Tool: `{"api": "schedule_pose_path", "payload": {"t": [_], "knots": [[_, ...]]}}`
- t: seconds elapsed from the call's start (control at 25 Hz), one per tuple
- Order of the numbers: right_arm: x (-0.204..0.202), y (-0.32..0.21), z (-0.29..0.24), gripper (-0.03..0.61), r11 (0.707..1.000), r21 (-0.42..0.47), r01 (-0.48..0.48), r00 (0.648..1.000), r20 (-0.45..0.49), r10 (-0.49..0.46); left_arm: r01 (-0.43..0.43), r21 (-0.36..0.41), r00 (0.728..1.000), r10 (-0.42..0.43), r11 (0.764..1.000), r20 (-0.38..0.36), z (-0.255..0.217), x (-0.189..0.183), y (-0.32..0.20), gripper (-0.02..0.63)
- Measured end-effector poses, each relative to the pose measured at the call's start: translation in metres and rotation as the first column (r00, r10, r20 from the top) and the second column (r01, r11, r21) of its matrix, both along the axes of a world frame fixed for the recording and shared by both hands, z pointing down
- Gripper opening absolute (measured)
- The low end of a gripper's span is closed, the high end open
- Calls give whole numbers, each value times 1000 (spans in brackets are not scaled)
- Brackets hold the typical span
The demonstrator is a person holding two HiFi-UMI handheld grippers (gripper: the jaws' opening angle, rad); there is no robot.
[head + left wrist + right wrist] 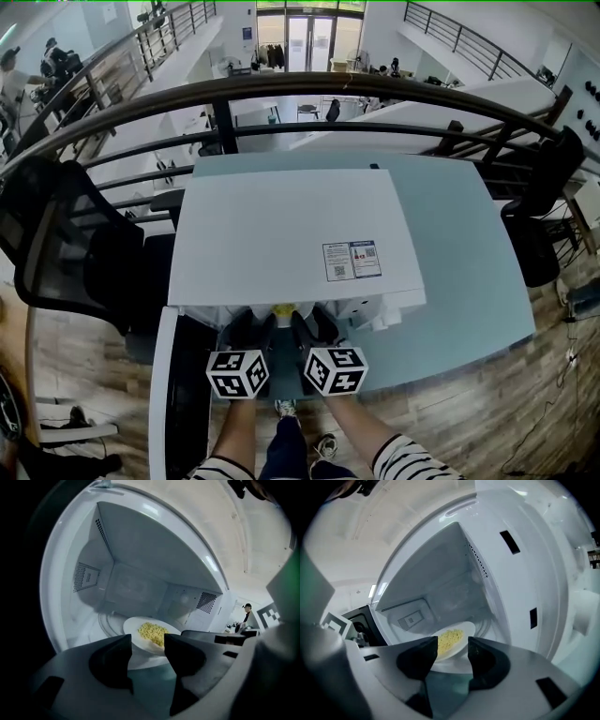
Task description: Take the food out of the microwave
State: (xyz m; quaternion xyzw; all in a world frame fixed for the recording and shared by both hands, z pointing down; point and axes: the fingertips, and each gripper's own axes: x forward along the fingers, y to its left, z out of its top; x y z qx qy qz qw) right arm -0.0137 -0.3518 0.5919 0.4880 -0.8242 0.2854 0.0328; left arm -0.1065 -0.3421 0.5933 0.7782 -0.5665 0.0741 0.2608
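Spread jaws of left gripper (pixel 147 641) and right gripper (pixel 452 643) before plate (pixel 134 628), near rim hidden.

Open-plan office mezzanine: railing (pixel 281 89), desks below, office chair (pixel 66 244).

The left claw (pixel 251 330) and right claw (pixel 317 328) sit side by side, both with jaws apart. Both forearms (pixel 236 433) reach forward.
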Motion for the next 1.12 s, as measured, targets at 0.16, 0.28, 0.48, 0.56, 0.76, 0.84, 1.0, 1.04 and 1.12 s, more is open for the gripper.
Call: {"api": "schedule_pose_path", "payload": {"t": [0.16, 0.28, 0.48, 0.56, 0.76, 0.84, 1.0, 1.04, 1.12], "knots": [[2, 14, 2, 198, 1000, -12, 11, 1000, -4, -11, 16, -9, 1000, -16, 1000, -9, 2, 2, 16, 198], [3, 20, 2, 198, 1000, -15, 18, 1000, -3, -18, 26, -8, 1000, -26, 1000, -14, 0, 2, 23, 198], [3, 24, 4, 198, 999, -30, 23, 1000, 18, -22, 57, -10, 997, -58, 998, -41, 1, -2, 30, 198], [5, 24, 5, 198, 999, -41, 9, 999, 46, -7, 94, -21, 992, -95, 995, -87, 5, -7, 30, 198], [10, 15, 13, 198, 996, -89, -29, 995, 96, 37, 118, -64, 963, -130, 991, -237, 14, -13, 27, 199], [9, 12, 17, 198, 994, -108, -28, 993, 114, 41, 106, -74, 956, -123, 992, -268, 16, -12, 24, 198], [2, 12, 25, 176, 988, -154, -9, 985, 169, 35, 81, -92, 951, -105, 992, -290, 20, -9, 18, 158], [1, 13, 26, 151, 987, -158, -8, 984, 176, 36, 77, -96, 951, -102, 992, -292, 20, -9, 17, 152], [2, 14, 25, 148, 988, -157, -9, 983, 179, 37, 72, -102, 952, -99, 992, -290, 21, -8, 18, 147]]}}
